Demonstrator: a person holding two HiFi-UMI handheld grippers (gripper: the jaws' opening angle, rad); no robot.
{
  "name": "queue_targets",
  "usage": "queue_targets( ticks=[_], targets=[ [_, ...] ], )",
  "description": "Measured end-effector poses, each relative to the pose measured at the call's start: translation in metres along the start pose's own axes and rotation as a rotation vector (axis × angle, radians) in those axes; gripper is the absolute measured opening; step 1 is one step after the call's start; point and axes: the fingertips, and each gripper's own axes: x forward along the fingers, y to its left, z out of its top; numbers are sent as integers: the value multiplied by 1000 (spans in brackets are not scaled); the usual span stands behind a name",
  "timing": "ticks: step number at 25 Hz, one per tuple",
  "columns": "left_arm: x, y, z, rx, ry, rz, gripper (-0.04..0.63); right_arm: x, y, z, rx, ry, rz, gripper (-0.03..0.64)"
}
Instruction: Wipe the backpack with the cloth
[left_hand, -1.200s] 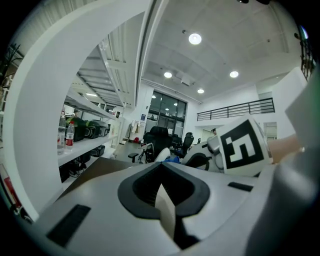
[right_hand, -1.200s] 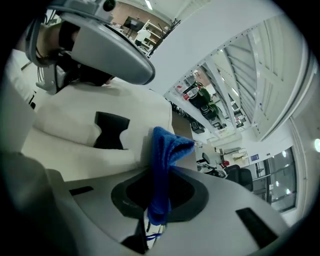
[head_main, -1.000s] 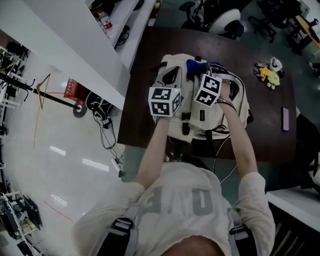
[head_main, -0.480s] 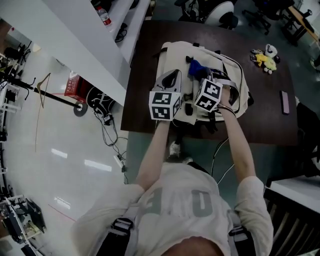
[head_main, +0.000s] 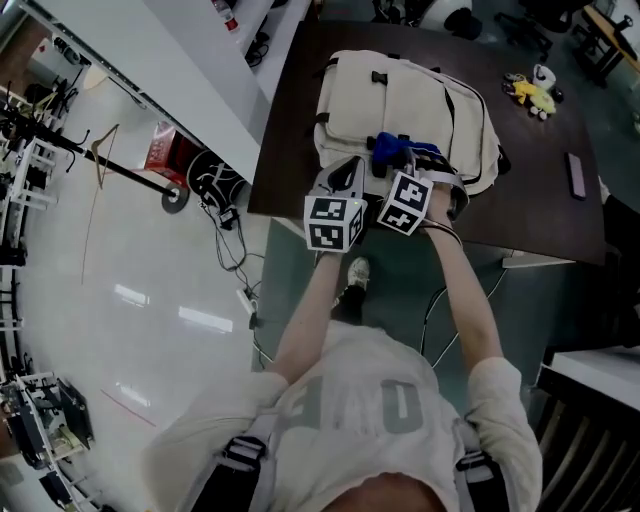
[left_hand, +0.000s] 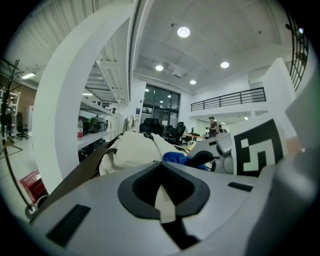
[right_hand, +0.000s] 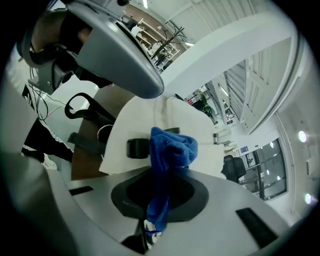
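Note:
A cream backpack (head_main: 400, 95) lies flat on the dark brown table (head_main: 540, 200). Both grippers hover at its near edge. My right gripper (head_main: 400, 168) is shut on the blue cloth (head_main: 393, 150), which rests on the pack's near part. In the right gripper view the cloth (right_hand: 170, 150) hangs out of the right gripper (right_hand: 160, 200) over the backpack (right_hand: 170, 117) and a black buckle (right_hand: 137, 148). My left gripper (head_main: 348, 165) is just left of it. In the left gripper view the left gripper (left_hand: 162, 190) is shut on a beige backpack strap (left_hand: 165, 202), with the backpack (left_hand: 132, 150) and the cloth (left_hand: 175, 158) beyond.
A yellow plush toy (head_main: 530, 92) and a dark flat device (head_main: 574, 175) lie on the table's right side. A long white counter (head_main: 150, 70) runs along the left. Cables (head_main: 225, 230) and a red item (head_main: 165, 150) are on the floor. Office chairs stand behind the table.
Both grippers have drawn back from the middle of the backpack to its near edge, dragging the blue cloth with them. The backpack sits higher in the head view.

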Motion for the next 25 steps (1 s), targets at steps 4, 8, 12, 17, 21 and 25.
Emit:
queue_targets(
  ticks=[4, 8, 12, 17, 21, 25],
  targets=[
    [-18, -12, -9, -3, 1, 6, 4, -1, 45, 0, -19, 0, 50, 40],
    [-25, -11, -3, -16, -26, 27, 3, -5, 60, 2, -15, -1, 59, 38],
    [-26, -22, 1, -20, -37, 27, 3, -9, 67, 2, -29, -5, 64, 38],
    [-29, -31, -4, 2, -28, 38, 3, -14, 72, 1, -37, -21, 70, 38],
    [-27, -26, -2, -26, -37, 71, 3, -20, 78, 1, -48, -57, 111, 38],
    [-10, -21, 12, -25, -53, 86, 4, -28, 69, 2, -51, -107, 132, 38]
  ],
)
